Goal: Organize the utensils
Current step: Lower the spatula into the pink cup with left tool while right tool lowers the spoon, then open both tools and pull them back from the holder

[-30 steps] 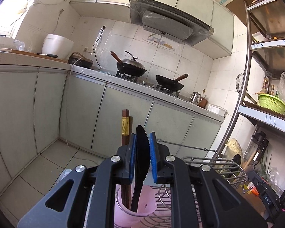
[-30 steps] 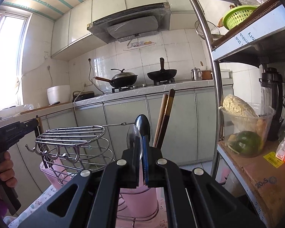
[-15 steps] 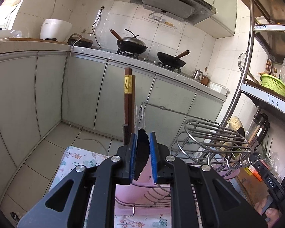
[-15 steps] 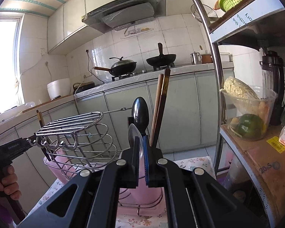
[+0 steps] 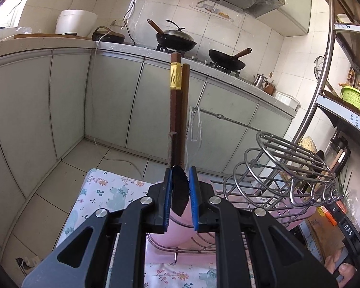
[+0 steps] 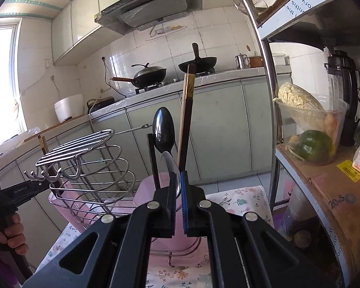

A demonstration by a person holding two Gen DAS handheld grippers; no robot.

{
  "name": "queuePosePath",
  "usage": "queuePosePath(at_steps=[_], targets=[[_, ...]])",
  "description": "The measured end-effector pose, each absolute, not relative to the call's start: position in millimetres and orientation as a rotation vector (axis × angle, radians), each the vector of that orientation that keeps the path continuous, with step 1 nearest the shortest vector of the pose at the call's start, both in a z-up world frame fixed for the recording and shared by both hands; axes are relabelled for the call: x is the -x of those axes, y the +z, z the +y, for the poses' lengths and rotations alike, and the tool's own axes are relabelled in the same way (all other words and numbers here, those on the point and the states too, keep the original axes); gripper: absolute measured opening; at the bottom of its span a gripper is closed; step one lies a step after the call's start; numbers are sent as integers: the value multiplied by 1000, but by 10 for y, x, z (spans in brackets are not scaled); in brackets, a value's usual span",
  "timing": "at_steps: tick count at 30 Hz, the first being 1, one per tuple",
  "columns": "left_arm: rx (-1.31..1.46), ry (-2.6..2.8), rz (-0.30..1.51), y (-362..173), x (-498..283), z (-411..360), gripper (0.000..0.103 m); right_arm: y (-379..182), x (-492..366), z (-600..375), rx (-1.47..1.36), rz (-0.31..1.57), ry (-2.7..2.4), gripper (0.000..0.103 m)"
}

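My left gripper [image 5: 180,192] is shut on a black serrated plastic knife [image 5: 179,195], blade tip up, over a pink cup [image 5: 180,232] in the wire rack [image 5: 283,168]. Brown chopsticks [image 5: 176,110] and a clear plastic fork [image 5: 195,129] stand in that cup. My right gripper [image 6: 178,192] is shut on a clear plastic spoon [image 6: 171,165] above another pink cup [image 6: 153,192]. A black spoon [image 6: 164,133], brown chopsticks [image 6: 187,117] and a black handle [image 6: 154,160] stand in it.
The wire rack [image 6: 84,158] sits on a floral cloth [image 5: 103,194] on a small table. A metal shelf [image 6: 319,168] with a vegetable container [image 6: 309,129] is at the right. Kitchen cabinets and a stove with woks [image 5: 177,39] stand behind.
Both grippers have lowered toward their pink cups. The knife and the clear spoon have slid down between the fingers, with less of each showing above them.
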State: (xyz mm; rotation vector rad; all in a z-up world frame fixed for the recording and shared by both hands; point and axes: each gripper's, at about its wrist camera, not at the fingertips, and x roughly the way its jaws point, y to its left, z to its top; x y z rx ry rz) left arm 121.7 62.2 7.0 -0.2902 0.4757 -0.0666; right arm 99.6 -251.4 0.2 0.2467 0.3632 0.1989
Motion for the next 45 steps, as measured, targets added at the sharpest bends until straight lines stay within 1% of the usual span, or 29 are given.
queuePosePath(at_steps=[13,20,22,24,25,27,40,41,42,45], targets=[[279,-48,491,99,-1219,582,14,-66,-996,-2508,-257,402,206,4],[257,-54,514,76,-1202,522,24,-99,-990,-2502,-264,435,222,10],[255,-57,515,75,-1189,507,26,-105,-977,-2498,-263,438,222,14],[253,-57,516,78,-1171,495,29,-112,-968,-2499,-270,444,232,27],[253,-57,516,82,-1163,489,29,-116,-954,-2495,-276,447,239,28],[250,-51,520,83,-1147,478,33,-124,-934,-2480,-274,452,245,28],[241,-29,561,41,-1017,472,35,-167,-810,-2339,-264,489,296,29],[240,-30,567,34,-1008,463,37,-172,-813,-2334,-263,493,300,29],[240,-30,572,29,-996,456,42,-175,-810,-2325,-262,497,303,29],[233,-32,583,20,-956,422,45,-183,-781,-2277,-253,504,311,30]])
